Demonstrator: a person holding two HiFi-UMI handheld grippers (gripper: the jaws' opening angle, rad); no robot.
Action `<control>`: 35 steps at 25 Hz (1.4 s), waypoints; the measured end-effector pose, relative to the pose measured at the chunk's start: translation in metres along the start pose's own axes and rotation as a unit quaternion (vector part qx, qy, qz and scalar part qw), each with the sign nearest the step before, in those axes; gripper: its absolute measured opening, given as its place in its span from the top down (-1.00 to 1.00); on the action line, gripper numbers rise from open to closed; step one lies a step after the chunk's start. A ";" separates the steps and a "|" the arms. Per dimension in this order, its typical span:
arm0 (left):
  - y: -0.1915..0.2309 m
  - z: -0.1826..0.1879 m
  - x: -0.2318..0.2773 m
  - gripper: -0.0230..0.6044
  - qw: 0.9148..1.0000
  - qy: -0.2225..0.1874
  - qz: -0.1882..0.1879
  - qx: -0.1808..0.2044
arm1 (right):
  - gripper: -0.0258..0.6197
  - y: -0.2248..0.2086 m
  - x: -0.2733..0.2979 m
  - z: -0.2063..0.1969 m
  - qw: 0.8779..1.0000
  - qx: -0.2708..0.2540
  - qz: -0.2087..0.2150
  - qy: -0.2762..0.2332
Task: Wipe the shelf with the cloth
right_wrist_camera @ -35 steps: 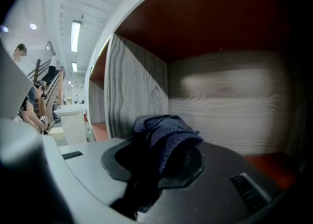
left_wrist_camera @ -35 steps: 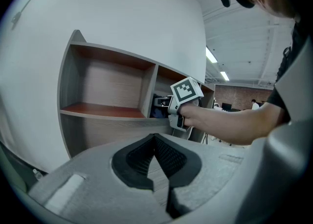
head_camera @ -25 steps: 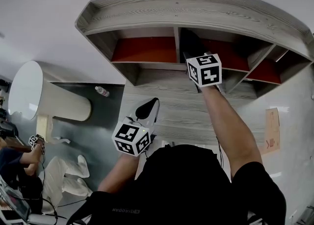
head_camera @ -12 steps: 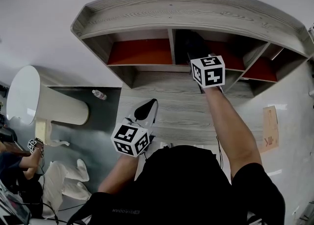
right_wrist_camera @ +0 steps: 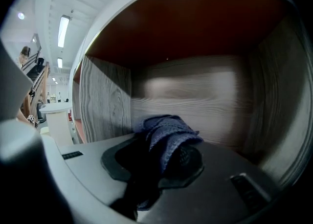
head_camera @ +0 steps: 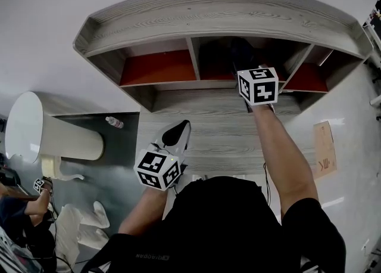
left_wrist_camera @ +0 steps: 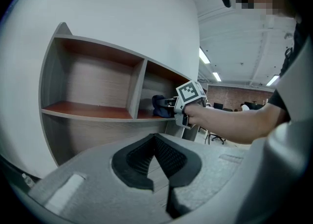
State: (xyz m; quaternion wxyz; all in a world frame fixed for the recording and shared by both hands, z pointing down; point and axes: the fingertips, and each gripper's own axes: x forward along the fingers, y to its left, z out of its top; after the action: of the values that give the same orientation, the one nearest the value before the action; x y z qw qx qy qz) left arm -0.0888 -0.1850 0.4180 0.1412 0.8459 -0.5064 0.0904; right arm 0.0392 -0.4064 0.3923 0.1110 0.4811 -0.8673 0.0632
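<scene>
Cloth [right_wrist_camera: 168, 130], dark blue, pinched in right claw [right_wrist_camera: 161, 155] inside middle compartment of shelf [head_camera: 220, 21], left claw [left_wrist_camera: 156, 145] pressed together

We see even, fairly bright indoor light w/ heavy fisheye bending at the edges, dark corners in both gripper views, ceiling strip lights [right_wrist_camera: 62, 31] glaring, the shelf [head_camera: 220, 18] compartments in shadow, esp. the middle one, and the left gripper [left_wrist_camera: 155, 139] and right gripper [right_wrist_camera: 164, 145] bodies soft up close.

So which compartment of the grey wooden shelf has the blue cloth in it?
The middle compartment, between the two dividers: the right gripper holds the dark blue cloth inside it.
</scene>
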 end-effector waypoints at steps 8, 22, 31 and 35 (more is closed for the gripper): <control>-0.015 0.003 0.013 0.90 1.000 0.000 -0.021 0.008 | 0.62 -0.034 -0.018 -0.006 1.000 0.004 -0.030 0.004; -0.031 0.004 0.026 0.90 0.999 0.006 -0.040 0.015 | 0.62 -0.088 -0.041 -0.018 0.997 0.020 -0.079 0.008; -0.036 0.001 0.029 0.90 0.999 0.012 -0.044 0.015 | 0.62 -0.094 -0.045 -0.019 0.996 0.020 -0.086 0.005; -0.035 -0.001 0.028 0.90 0.999 0.013 -0.043 0.014 | 0.62 -0.095 -0.046 -0.019 0.996 0.021 -0.089 0.005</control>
State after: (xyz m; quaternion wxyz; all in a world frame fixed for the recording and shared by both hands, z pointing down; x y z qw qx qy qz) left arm -0.0447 -0.1920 0.4215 0.1394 0.8674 -0.4666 0.1022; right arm 0.1456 -0.4151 0.3993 0.1098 0.5587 -0.8188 0.0738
